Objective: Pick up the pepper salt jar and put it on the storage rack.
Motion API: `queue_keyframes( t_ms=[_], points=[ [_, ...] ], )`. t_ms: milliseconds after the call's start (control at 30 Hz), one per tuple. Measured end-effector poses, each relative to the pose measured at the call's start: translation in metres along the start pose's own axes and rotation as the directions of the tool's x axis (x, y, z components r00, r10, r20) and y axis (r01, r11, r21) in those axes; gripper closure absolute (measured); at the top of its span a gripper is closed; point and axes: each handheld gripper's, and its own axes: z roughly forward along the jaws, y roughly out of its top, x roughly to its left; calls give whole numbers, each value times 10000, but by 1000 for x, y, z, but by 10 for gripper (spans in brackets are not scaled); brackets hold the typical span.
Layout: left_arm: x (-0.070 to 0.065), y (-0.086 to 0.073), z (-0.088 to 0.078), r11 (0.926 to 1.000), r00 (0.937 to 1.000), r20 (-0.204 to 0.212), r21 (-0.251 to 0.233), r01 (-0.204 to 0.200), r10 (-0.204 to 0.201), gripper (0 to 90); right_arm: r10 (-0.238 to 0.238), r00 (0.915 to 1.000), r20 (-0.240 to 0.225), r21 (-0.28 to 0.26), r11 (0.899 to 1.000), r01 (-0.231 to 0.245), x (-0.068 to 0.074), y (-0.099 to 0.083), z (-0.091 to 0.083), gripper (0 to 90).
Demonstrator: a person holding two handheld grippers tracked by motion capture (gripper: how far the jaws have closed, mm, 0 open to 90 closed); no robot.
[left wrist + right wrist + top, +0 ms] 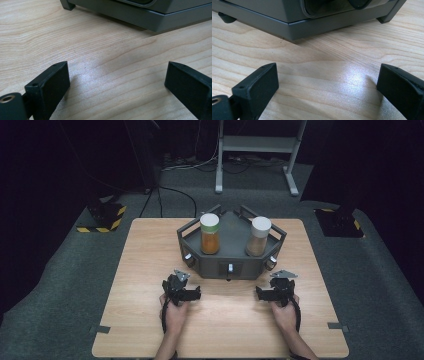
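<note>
On the wooden table (150,270), toward its far edge, your grey tray (230,252) carries an orange-filled jar (210,234) and a tan-filled jar (259,236); no label is readable. Nearer you, your left gripper (192,294) and right gripper (261,293) rest with jaws apart, gripping nothing.

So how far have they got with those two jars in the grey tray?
Nothing looks done yet. Both jars, the orange-filled jar and the beige-filled jar, stand upright and capped in the grey tray. The left gripper and right gripper rest on the wooden table just short of the tray, jaws open, with bare wood between them. Reaching and handling the jars all seems still ahead.
</note>
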Motion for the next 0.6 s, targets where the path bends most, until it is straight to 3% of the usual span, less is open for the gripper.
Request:
queue_keyframes(
  t_ms=[600],
  points=[
    [1,-1,-1,10000,10000,55,-12,-40,41,61,79,9999,78,17,10000,-79,2,1,1,23]
  ],
)
